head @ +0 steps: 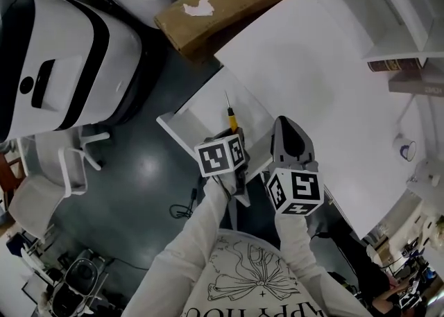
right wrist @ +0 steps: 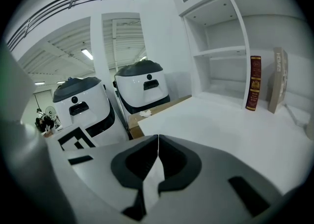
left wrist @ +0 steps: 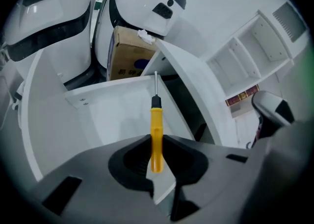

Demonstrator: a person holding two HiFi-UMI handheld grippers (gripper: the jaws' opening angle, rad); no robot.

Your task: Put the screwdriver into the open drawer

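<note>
A screwdriver [left wrist: 156,130] with a yellow handle and a thin metal shaft is clamped by its handle in my left gripper [left wrist: 156,144], shaft pointing away from me. In the head view the screwdriver [head: 232,118] hangs over the open white drawer [head: 202,111] below the table's edge, with the left gripper [head: 234,132] just behind it. The drawer's bare white inside [left wrist: 113,115] lies straight beneath the tool. My right gripper [head: 283,127] hovers beside the left one, over the white table's edge. Its jaws [right wrist: 158,140] are shut, with nothing between them.
The white table [head: 319,80] fills the right. A shelf unit with books [right wrist: 255,89] stands at its far end. A cardboard box [head: 229,3] and large white machines [head: 62,59] stand beyond the drawer. A cable [head: 184,208] lies on the dark floor.
</note>
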